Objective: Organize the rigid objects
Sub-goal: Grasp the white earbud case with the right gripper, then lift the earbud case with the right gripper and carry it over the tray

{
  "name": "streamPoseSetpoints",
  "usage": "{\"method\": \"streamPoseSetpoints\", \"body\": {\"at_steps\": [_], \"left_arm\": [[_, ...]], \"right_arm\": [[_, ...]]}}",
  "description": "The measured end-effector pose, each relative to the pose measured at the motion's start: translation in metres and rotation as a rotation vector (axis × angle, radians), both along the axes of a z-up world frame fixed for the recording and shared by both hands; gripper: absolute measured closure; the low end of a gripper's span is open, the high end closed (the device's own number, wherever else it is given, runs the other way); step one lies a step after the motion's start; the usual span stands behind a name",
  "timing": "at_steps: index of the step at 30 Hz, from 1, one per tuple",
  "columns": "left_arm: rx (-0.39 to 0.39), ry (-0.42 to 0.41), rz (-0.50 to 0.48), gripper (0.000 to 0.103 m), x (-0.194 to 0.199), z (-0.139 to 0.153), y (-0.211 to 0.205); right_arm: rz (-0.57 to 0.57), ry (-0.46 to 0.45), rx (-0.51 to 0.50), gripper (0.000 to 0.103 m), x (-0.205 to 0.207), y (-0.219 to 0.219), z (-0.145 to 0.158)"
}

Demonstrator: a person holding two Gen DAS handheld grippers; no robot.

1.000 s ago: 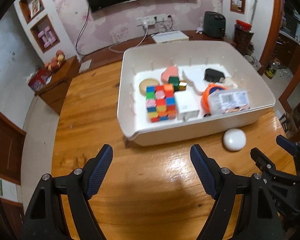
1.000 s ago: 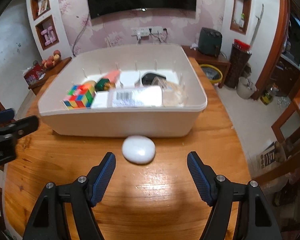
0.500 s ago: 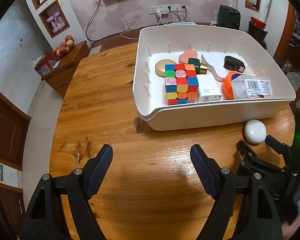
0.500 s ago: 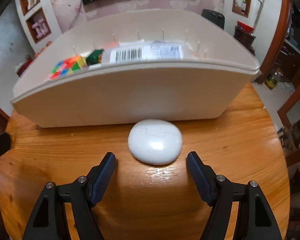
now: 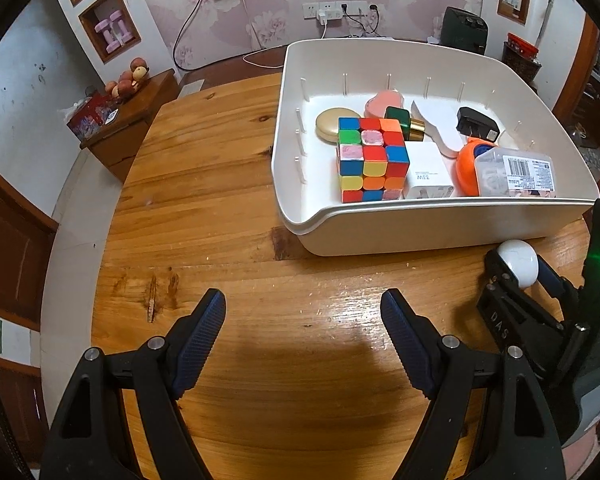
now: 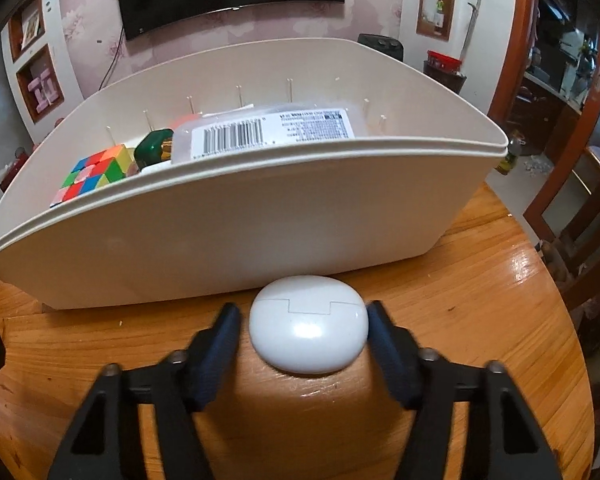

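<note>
Though set astride the white earbud case (image 6: 308,322), not yet clamped. Right gripper (image 6: 302,316) noted with jaws partly drawn in: right pad touching or all but touching the case's flank, left pad parted from it by a thin gap. Left gripper (image 5: 303,300) noted spread wide and holding nothing, hovering over bare wood toward the table's near edge.

Case located on the wooden table (image 6: 480,280), toward its right edge, just beside the near wall of the cream plastic bin (image 6: 220,248). Cannot tell whether touching that wall.

Recommended for the step in hand, judged to be the grasp before transfer into the bin:
- Close evenly across the widest part of the pebble, pads level with its middle. Too high or too low on so rounded a body risks squirting it out.
- Lift straight up before moving forward, to clear the bin's tall rim.
- Set down in the free floor at the bin's left side, beside the colour cube (image 5: 370,158).

Materials: case glossy, hard, smooth, oval, with a stepped lid seam — slippery. Pads ribbed blue rubber. Table varnished, reflective. Bin rigid, thin-walled, with slim ribs up its inner walls.
</note>
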State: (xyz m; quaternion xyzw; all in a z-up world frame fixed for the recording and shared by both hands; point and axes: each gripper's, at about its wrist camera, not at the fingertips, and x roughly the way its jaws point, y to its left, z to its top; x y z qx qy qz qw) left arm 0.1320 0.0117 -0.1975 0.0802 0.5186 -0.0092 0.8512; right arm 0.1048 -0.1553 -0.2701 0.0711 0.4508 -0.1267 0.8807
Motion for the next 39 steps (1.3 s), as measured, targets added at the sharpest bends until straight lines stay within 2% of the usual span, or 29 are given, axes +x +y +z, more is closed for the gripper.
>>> {"method": "streamPoseSetpoints", "body": {"at_steps": [5,9,15,21,25,28,35,39], "left_arm": [[-0.003,0.005,0.006,0.021,0.001,-0.001,0.002],[0.000,-0.005,0.001,0.021,0.000,0.004,0.002],[-0.008,-0.010,0.014,0.021,0.000,0.012,0.007],[-0.039,-0.020,0.030,0.021,0.005,0.030,0.009],[-0.031,-0.034,0.052,0.021,0.015,0.049,0.009],[-0.044,-0.049,0.069,0.021,0.027,0.067,0.009],[-0.067,-0.145,0.094,0.021,0.056,0.117,0.008],[-0.093,-0.182,0.111,0.021,0.068,0.136,0.010]], "right_arm": [[0.010,0.012,0.010,0.046,0.001,0.001,0.001],[0.002,0.029,0.079,0.046,0.002,-0.014,0.001],[0.004,0.026,0.117,0.046,-0.004,-0.019,0.022],[0.053,-0.019,0.116,0.046,-0.018,-0.010,0.065],[0.092,-0.074,0.107,0.046,-0.016,-0.003,0.100],[0.123,-0.103,0.094,0.046,-0.007,0.001,0.125],[0.176,-0.182,0.040,0.046,0.026,-0.005,0.178],[0.210,-0.232,-0.010,0.046,0.050,-0.004,0.204]]}}
